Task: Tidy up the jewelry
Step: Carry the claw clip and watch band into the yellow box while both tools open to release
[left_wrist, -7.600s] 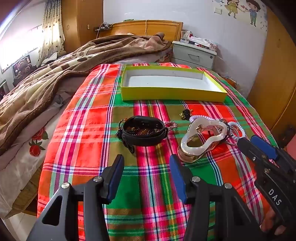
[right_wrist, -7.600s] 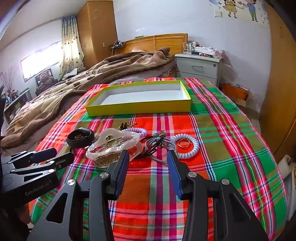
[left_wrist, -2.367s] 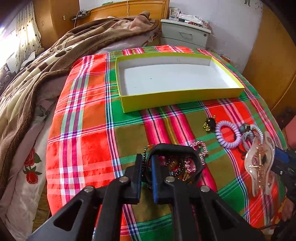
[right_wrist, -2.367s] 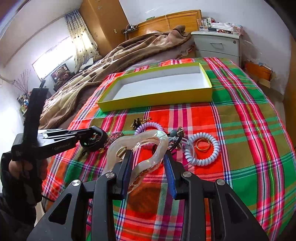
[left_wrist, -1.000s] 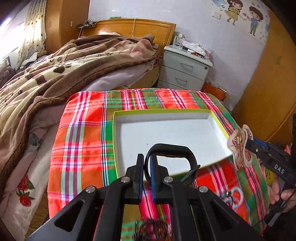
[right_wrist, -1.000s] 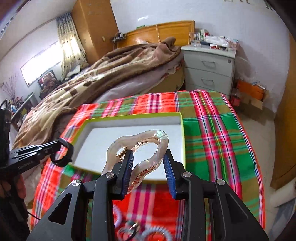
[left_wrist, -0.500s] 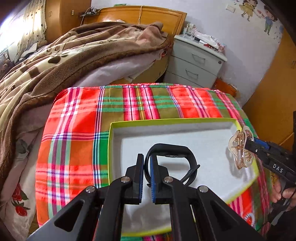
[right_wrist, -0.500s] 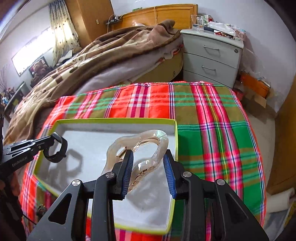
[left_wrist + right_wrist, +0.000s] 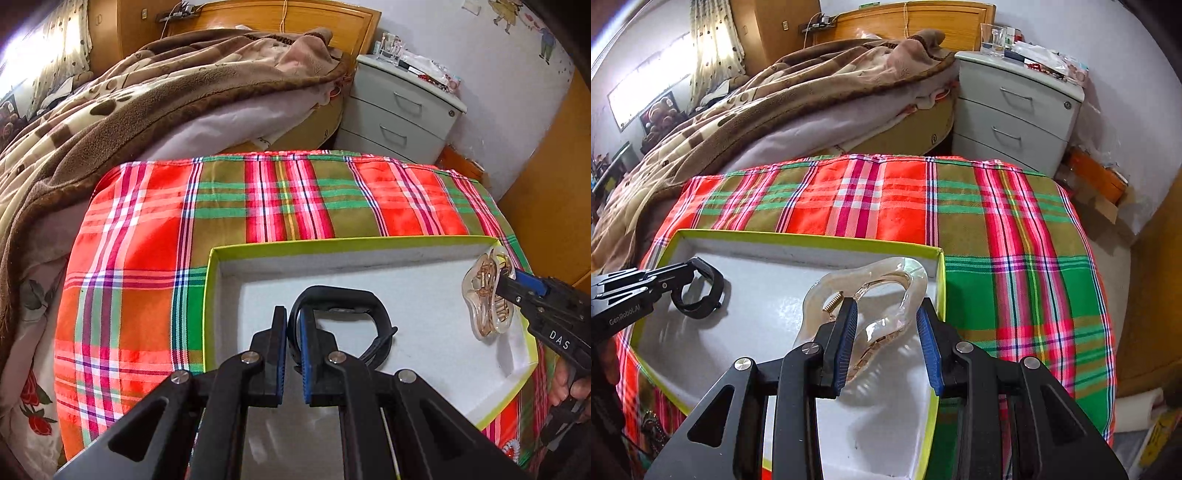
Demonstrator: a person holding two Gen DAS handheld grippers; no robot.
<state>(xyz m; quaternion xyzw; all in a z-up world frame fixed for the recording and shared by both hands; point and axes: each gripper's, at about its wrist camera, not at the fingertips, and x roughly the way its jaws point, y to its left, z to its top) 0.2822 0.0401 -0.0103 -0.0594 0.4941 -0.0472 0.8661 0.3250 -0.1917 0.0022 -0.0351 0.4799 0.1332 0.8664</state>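
My left gripper [image 9: 293, 317] is shut on the strap of a black band [image 9: 343, 301], a loop that hangs low over the white floor of the yellow-green tray [image 9: 332, 244]. In the right wrist view that black band [image 9: 701, 291] sits at the tray's left side. My right gripper [image 9: 886, 310] is shut on a clear amber hair claw [image 9: 882, 291], held over the right end of the tray [image 9: 812, 238]. The left wrist view shows the same hair claw [image 9: 487, 299] near the tray's right wall.
The tray lies on a red, green and olive plaid cloth [image 9: 258, 192] over a table. A bed with a brown blanket [image 9: 129, 103] stands behind, and a grey nightstand [image 9: 1015, 107] at the back right. A coiled hair tie [image 9: 511, 448] lies on the cloth in front of the tray.
Both grippers have moved forward and down over the tray with their loads. The band and the claw now hang lower above the tray floor.
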